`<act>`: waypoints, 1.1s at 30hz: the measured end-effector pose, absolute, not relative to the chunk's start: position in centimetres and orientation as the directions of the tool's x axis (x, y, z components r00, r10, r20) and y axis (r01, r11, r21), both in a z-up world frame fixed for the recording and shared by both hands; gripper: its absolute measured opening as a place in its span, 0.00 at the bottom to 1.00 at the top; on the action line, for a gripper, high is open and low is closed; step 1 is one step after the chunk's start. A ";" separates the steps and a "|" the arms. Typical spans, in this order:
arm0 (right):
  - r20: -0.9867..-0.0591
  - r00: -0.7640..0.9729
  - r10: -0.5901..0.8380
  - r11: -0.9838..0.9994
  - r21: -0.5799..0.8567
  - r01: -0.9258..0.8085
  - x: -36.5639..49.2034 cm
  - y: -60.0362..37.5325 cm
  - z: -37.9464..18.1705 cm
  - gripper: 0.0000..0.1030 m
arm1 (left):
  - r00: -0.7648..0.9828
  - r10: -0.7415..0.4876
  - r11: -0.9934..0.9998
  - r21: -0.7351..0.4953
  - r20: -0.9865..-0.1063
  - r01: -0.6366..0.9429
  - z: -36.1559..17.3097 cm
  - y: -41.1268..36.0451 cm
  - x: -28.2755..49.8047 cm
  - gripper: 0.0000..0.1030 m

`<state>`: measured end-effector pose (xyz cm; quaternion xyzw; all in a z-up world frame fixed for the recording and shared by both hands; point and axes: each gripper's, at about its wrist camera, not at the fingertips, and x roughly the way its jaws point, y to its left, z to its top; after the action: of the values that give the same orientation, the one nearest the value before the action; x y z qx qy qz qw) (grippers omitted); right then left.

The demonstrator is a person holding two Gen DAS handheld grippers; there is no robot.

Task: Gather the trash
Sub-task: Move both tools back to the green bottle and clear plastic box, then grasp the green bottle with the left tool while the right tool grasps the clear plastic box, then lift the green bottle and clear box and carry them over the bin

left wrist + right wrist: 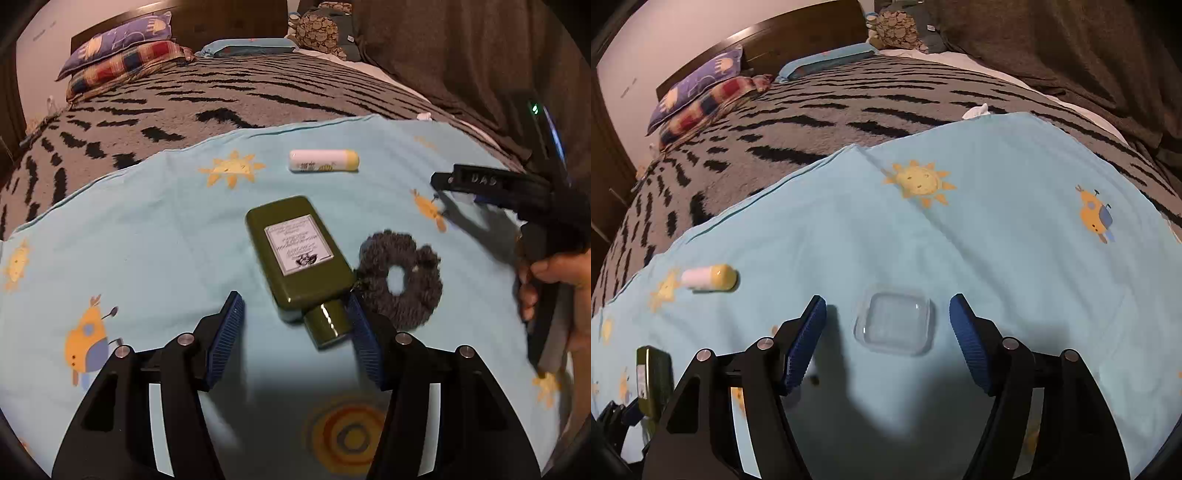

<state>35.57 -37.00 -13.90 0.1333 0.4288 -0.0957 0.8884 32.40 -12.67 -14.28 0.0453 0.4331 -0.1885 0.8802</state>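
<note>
An olive-green flat bottle [299, 254] lies on the light blue sheet [147, 221], its cap [327, 325] pointing at me. My left gripper [294, 297] stands open around the cap end. The right pad [364, 339] is against the cap and the left pad [229, 332] is well clear of it. A grey scrunchie [402, 280] lies just right of the bottle. Beyond it lies a white tube with a yellow cap [323, 161]. In the right wrist view, my right gripper [887, 300] is open over a clear square plastic lid [894, 321], with neither pad touching it.
A hand [554, 277] holds the right gripper [443, 186] at the right edge. A grey blanket with black stripes [812, 122] covers the bed beyond the sheet, with pillows [701, 85] at the headboard. A small white scrap [975, 109] lies at the sheet's far edge. Dark fabric [1071, 55] hangs on the right.
</note>
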 end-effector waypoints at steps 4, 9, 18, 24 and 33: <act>-0.790 0.609 -0.065 0.947 0.143 0.287 36.1 -37.0 -14.1 0.68 | 0.554 -0.300 0.922 -0.087 -0.777 0.377 -14.2 -13.3 32.5 0.72; -0.787 0.613 -0.065 0.946 0.147 0.290 36.2 -37.2 -14.3 0.62 | 0.562 -0.297 0.929 -0.098 -0.772 0.357 -14.0 -13.5 33.7 0.71; -0.779 0.625 -0.049 0.938 0.179 0.296 35.3 -38.0 -14.1 0.39 | 0.552 -0.299 0.932 -0.115 -0.778 0.342 -13.4 -14.0 35.4 0.44; -0.775 0.631 -0.045 0.941 0.179 0.288 32.9 -38.0 -13.2 0.39 | 0.552 -0.279 0.931 -0.082 -0.785 0.355 -13.3 -13.0 33.4 0.43; -0.743 0.669 0.001 0.980 0.133 0.147 23.8 -33.0 -9.6 0.39 | 0.584 -0.301 0.921 -0.072 -0.754 0.382 -10.1 -9.6 23.9 0.43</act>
<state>23.81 -33.05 -9.61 0.0910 0.4050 -0.0402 0.9089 23.86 -9.59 -10.08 0.0492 0.4136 -0.1923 0.8886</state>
